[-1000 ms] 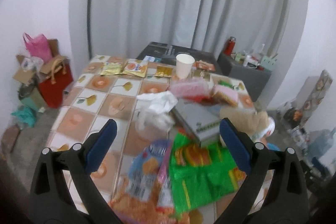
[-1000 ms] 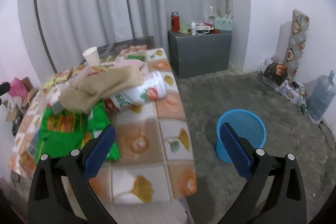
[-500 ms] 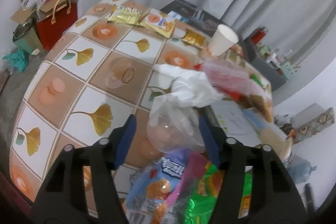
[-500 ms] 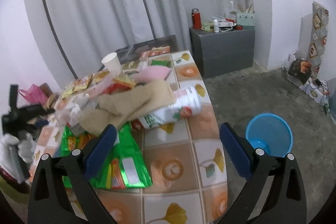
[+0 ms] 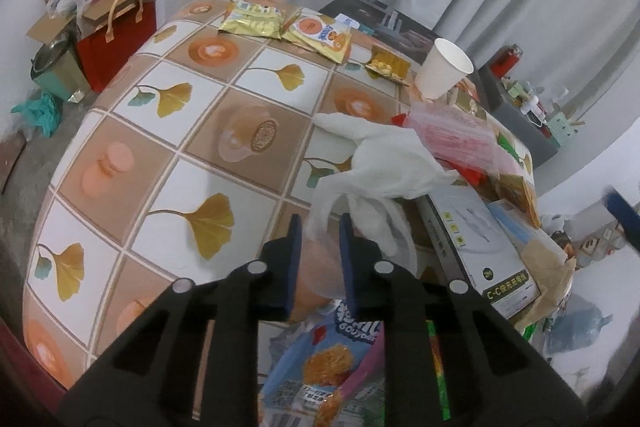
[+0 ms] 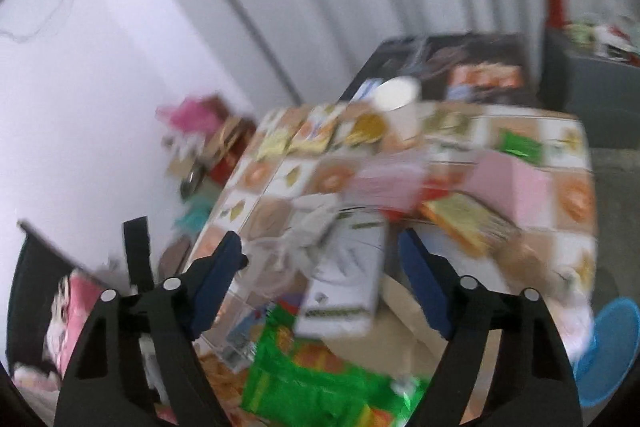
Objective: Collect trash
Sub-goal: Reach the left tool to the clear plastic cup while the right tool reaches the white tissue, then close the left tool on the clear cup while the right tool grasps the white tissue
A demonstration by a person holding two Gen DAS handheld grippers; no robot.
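My left gripper (image 5: 318,231) is shut on a clear plastic cup (image 5: 322,267) that has a white tissue (image 5: 384,163) stuffed in it, near the middle of the tiled table (image 5: 160,131). The cup is squeezed between the blue pads. My right gripper (image 6: 320,255) is open and empty, held above the trash pile; this view is blurred. The pile holds a white box (image 6: 344,291), a green snack bag (image 6: 320,383) and a brown paper bag (image 6: 408,323). A blue bin (image 6: 612,347) stands on the floor at lower right.
A white paper cup (image 5: 442,69), yellow and orange snack packets (image 5: 288,27), a pink plastic bag (image 5: 452,137) and a blue snack bag (image 5: 332,359) lie on the table. A red gift bag (image 5: 116,39) and cardboard boxes stand on the floor at left. Grey curtains hang behind.
My left gripper has closed on the clear cup with the tissue. My right gripper has swung left from the floor and bin side to over the table's trash pile, staying open.
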